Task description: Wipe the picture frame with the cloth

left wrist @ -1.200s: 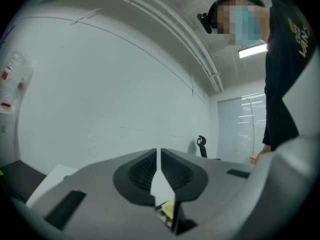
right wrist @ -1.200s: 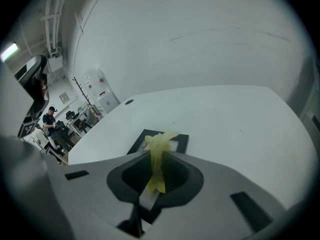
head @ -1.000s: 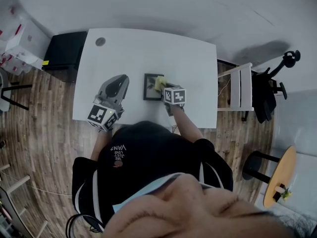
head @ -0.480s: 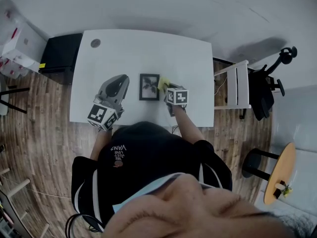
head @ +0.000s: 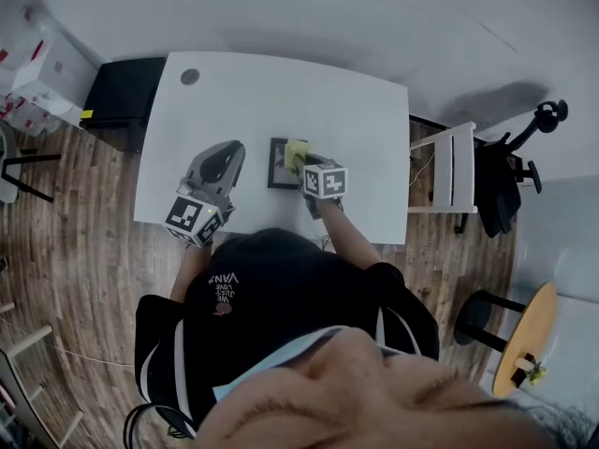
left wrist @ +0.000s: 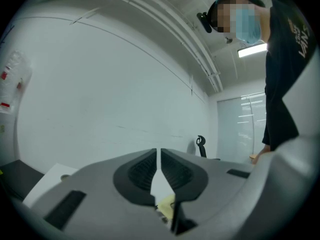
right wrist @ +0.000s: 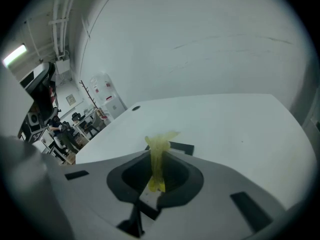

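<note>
A small dark picture frame (head: 277, 170) lies flat on the white table (head: 281, 92), near its front edge. My right gripper (head: 303, 163) is shut on a yellow cloth (head: 296, 150), which rests on the frame's upper right part. In the right gripper view the cloth (right wrist: 159, 145) stands pinched between the jaws of the right gripper (right wrist: 156, 160), with a corner of the frame (right wrist: 185, 148) just beyond it. My left gripper (head: 227, 149) is to the left of the frame, apart from it. In its own view the left gripper (left wrist: 159, 154) is shut on nothing.
A round cable hole (head: 190, 77) sits at the table's far left. A black cabinet (head: 122, 96) stands by the left end and a white chair (head: 454, 162) by the right end. A dark office chair (head: 510, 162) and a round wooden stool (head: 524, 330) are farther right.
The right gripper carried the cloth off to the frame's right side, then back left onto the frame's upper right part. The left gripper has stayed in place.
</note>
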Action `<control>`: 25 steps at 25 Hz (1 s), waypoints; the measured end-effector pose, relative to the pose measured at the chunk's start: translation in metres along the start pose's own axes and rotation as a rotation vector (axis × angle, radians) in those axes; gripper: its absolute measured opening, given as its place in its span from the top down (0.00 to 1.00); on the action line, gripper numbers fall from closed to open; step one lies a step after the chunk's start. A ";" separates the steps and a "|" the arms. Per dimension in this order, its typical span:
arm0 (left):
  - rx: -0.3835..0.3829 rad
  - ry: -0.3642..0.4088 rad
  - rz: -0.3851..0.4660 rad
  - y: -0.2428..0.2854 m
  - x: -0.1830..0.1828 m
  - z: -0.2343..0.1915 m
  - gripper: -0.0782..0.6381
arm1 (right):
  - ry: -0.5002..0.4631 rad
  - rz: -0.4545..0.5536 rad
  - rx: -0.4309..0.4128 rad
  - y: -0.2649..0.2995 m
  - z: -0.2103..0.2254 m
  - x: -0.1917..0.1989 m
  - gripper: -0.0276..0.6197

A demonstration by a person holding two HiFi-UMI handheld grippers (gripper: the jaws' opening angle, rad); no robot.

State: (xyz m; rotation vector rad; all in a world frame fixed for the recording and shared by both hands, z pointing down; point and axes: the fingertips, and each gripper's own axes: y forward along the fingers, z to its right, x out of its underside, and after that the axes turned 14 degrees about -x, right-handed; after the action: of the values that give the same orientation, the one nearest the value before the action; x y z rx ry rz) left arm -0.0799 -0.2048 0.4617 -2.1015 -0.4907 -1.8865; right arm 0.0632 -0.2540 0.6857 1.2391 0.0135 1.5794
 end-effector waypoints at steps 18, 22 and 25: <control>-0.080 -0.003 -0.001 -0.030 -0.002 -0.032 0.84 | -0.017 -0.122 -0.101 0.054 -0.049 0.027 0.90; -0.061 -0.009 -0.006 -0.028 0.001 -0.027 0.84 | -0.004 -0.120 -0.078 0.046 -0.040 0.033 0.90; -0.043 -0.010 -0.006 -0.025 0.001 -0.021 0.84 | 0.005 -0.115 -0.056 0.037 -0.032 0.036 0.90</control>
State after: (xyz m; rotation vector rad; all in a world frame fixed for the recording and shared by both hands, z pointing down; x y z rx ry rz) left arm -0.1094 -0.1914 0.4648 -2.1398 -0.4627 -1.9074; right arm 0.0187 -0.2258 0.7169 1.1706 0.0424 1.4739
